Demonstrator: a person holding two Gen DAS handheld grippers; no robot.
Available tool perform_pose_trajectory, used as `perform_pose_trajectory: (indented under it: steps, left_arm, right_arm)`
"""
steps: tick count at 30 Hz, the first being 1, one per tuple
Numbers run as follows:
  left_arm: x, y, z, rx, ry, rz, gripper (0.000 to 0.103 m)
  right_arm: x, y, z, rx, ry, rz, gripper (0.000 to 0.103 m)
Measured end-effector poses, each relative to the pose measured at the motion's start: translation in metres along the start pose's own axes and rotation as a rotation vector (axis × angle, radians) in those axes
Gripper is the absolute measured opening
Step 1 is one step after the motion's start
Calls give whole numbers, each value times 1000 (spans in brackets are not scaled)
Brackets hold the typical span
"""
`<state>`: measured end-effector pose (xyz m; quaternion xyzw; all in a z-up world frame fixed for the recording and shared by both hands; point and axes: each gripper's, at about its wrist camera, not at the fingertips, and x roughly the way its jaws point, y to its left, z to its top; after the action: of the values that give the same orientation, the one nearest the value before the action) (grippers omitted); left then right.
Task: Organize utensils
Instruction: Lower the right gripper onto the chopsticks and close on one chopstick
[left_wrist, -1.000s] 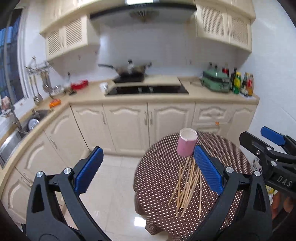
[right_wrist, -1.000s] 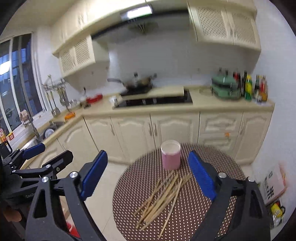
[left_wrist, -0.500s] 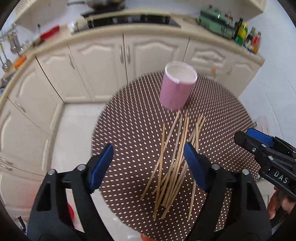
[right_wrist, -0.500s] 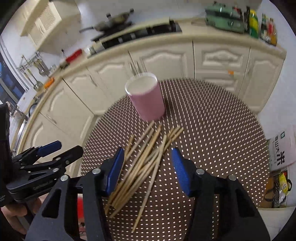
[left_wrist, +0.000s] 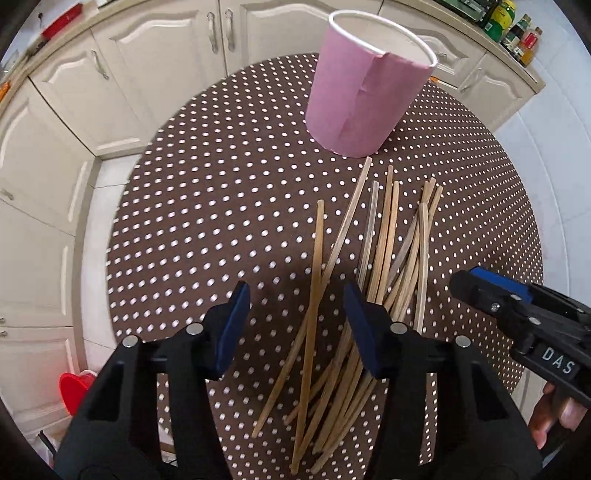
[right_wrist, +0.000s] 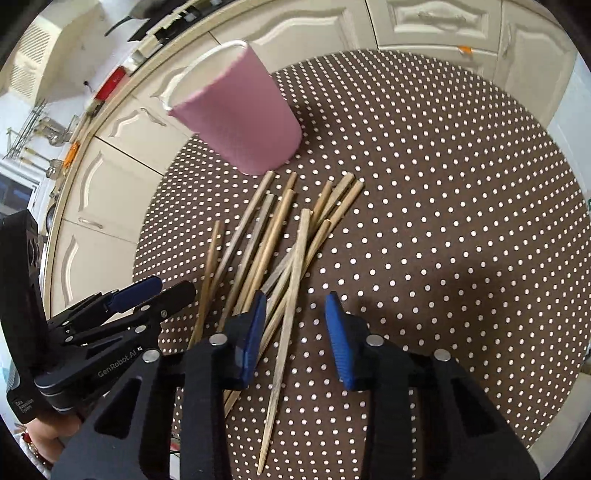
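A pink paper cup (left_wrist: 369, 96) (right_wrist: 240, 110) stands upright at the far side of the round dotted table (left_wrist: 203, 203) (right_wrist: 443, 184). Several bamboo chopsticks (left_wrist: 380, 258) (right_wrist: 266, 240) lie fanned out in a loose pile in front of it. My left gripper (left_wrist: 297, 295) (right_wrist: 173, 286) hangs low over the pile's left edge. Its jaws are closing, with one chopstick between them and the pads not touching it. My right gripper (right_wrist: 295, 297) (left_wrist: 469, 278) is over the pile's right edge. Its jaws are also closing around a single chopstick, and the pads are still apart from it.
Cream kitchen cabinets (left_wrist: 74, 110) wrap around behind the table. Bottles (left_wrist: 517, 29) stand on the counter at the far right. A red container (left_wrist: 75, 387) sits on the floor to the left. A hand (left_wrist: 554, 417) holds the right gripper's handle.
Both grippers tipped downward and dropped toward the chopstick pile, so the view swung from the kitchen wall to the tabletop. Both pairs of jaws narrowed markedly.
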<state>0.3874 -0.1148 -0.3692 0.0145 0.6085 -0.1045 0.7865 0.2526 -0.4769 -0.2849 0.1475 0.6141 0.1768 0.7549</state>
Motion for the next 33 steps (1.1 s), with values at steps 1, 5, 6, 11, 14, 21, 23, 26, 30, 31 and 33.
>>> perform_pose_trajectory:
  steps: [1, 5, 6, 11, 14, 21, 23, 26, 30, 31, 33]
  left_arm:
    - [3, 0, 2, 6, 9, -3, 46]
    - [15, 2, 15, 1, 39, -34, 41]
    - [18, 3, 18, 3, 46, -41, 41]
    - [27, 9, 32, 22, 68, -71, 35]
    - [33, 8, 36, 24, 66, -88, 32]
    - [36, 19, 48, 34, 74, -116, 13]
    - [39, 24, 51, 33, 75, -122, 10]
    - [37, 35, 51, 21, 73, -146, 6]
    - [17, 45, 55, 29, 47, -179, 6]
    - [10, 43, 55, 30, 38, -191, 6]
    - [-6, 35, 51, 26, 8, -216, 6]
  right_arm:
    - [2, -1, 2, 7, 5, 2, 27]
    - [12, -3, 11, 33, 19, 7, 24]
    - [13, -2, 12, 38, 25, 2, 24]
    - [31, 0, 21, 50, 62, -15, 24]
    - [37, 3, 23, 61, 74, -9, 19]
    - [42, 21, 32, 72, 71, 0, 7]
    - [40, 22, 33, 80, 70, 10, 7]
    - [36, 13, 34, 91, 65, 23, 6]
    - [14, 4, 31, 86, 37, 35, 6]
    - [11, 5, 31, 83, 28, 38, 6]
    - [2, 4, 39, 75, 7, 49, 6]
